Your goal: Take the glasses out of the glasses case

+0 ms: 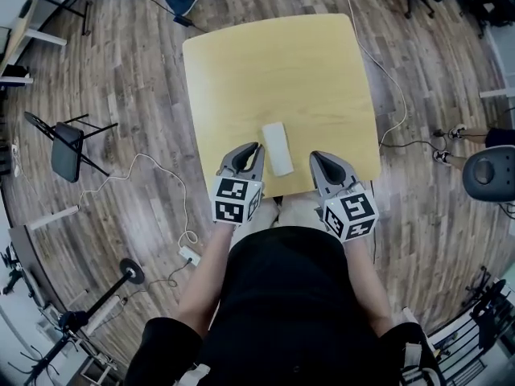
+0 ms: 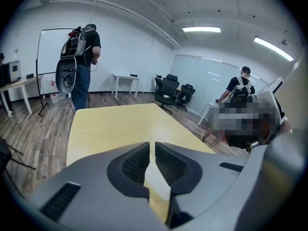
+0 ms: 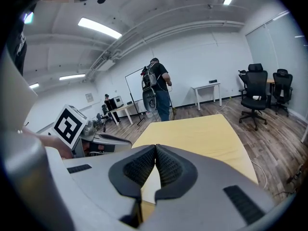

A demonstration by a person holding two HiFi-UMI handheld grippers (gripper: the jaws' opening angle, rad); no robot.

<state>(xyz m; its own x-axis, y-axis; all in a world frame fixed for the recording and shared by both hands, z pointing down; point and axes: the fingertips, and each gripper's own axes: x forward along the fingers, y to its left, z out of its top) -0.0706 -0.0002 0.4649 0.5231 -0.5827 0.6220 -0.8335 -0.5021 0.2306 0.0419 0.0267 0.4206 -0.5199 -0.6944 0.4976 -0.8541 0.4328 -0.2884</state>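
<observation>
Fig.: white glasses case (image 1: 278,148) is lying at 6 o'clock edge of table (image 1: 273,63), btwn L gripper (image 1: 256,146) and R gripper (image 1: 315,156); both jaw pairs pinched together, empty. Risk: closed tips nudging case off the edge.

The glasses case (image 1: 278,148), a pale whitish oblong with rounded corners, lies flat and closed on the yellow table (image 1: 282,71), close to the middle of its near edge.

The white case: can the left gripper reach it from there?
Probably yes: the left gripper hangs right beside the glasses case with nothing between them on the table, but its shut jaws must open first.
</observation>
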